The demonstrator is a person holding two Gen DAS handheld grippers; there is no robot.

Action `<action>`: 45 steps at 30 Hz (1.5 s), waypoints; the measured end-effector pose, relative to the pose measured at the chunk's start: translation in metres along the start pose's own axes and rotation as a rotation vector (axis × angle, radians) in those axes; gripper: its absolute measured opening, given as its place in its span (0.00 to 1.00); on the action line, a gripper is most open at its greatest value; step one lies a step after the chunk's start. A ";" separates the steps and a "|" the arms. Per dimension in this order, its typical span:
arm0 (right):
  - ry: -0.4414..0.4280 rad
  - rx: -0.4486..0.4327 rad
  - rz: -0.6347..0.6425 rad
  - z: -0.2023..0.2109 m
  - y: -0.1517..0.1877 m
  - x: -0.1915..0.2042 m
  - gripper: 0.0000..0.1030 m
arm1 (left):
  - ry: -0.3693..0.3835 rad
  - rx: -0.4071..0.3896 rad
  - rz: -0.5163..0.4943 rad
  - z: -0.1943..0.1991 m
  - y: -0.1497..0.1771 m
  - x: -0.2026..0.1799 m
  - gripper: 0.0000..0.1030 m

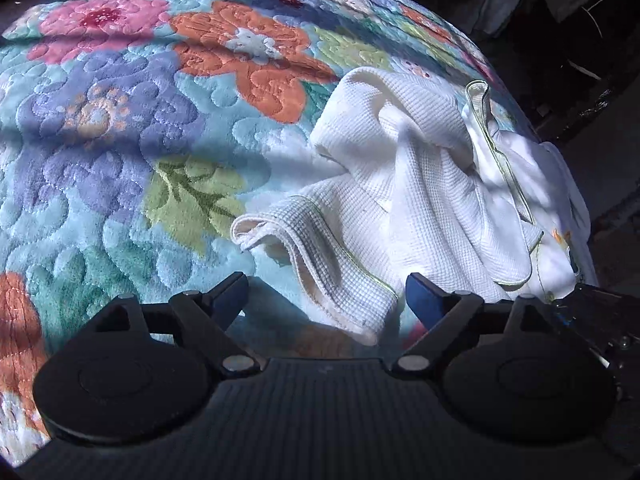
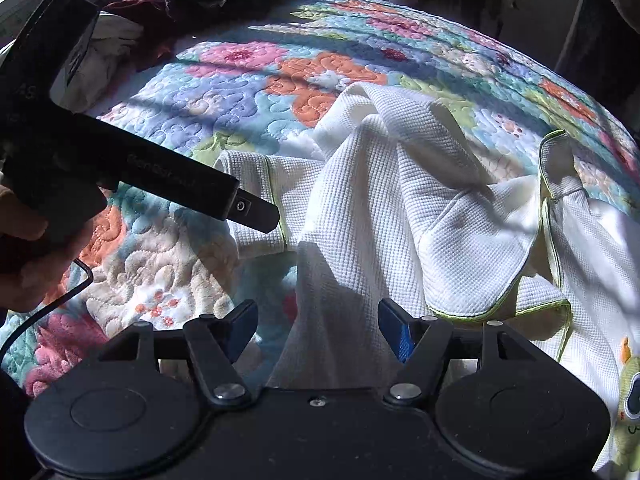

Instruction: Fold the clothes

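A: Closest to us, the left gripper (image 1: pixel 324 296) has its jaws spread wide and nothing pinched. The cuff of the white garment's sleeve (image 1: pixel 320 256) lies between and just ahead of its blue pads (image 1: pixel 424 300), loose.

B: And our right gripper (image 2: pixel 318 326) is also parted. A fold of the white waffle garment (image 2: pixel 400 200) runs down between its fingers, but the pads aren't pressing on it as far as we can see.

A: So we hold nothing. Beyond both tools the garment sits crumpled on the floral quilt (image 1: pixel 120 140), green-trimmed edges twisted over one another, toward the right side of the bed.

B: We judge we're at the very start: spreading it flat before any fold.

A: Next we need a firm pinch each, us on the cuff, you on a hem or shoulder, then pull apart to open it.

B: Farther off, past our left tool, a heap of other clothes (image 2: pixel 132 36) waits at the quilt's far-left corner.
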State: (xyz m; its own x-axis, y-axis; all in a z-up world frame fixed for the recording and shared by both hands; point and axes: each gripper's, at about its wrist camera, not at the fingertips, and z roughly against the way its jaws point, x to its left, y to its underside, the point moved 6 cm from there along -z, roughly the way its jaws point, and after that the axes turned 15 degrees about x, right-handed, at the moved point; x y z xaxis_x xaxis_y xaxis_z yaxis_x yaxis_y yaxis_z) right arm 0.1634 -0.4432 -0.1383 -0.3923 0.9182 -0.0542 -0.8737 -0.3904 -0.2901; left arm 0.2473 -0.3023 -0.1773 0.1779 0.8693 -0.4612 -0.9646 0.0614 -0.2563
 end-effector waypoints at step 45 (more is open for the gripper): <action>-0.020 0.009 -0.405 0.016 0.013 -0.085 0.70 | -0.866 -0.512 0.344 0.243 0.018 0.186 0.07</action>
State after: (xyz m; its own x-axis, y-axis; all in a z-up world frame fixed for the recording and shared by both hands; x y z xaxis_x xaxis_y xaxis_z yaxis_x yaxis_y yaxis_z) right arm 0.1809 -0.5277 -0.1218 -0.0211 0.9965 0.0814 -0.9613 0.0021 -0.2755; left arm 0.2154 -0.0203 -0.0616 -0.4821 0.8658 0.1338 -0.7044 -0.2923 -0.6468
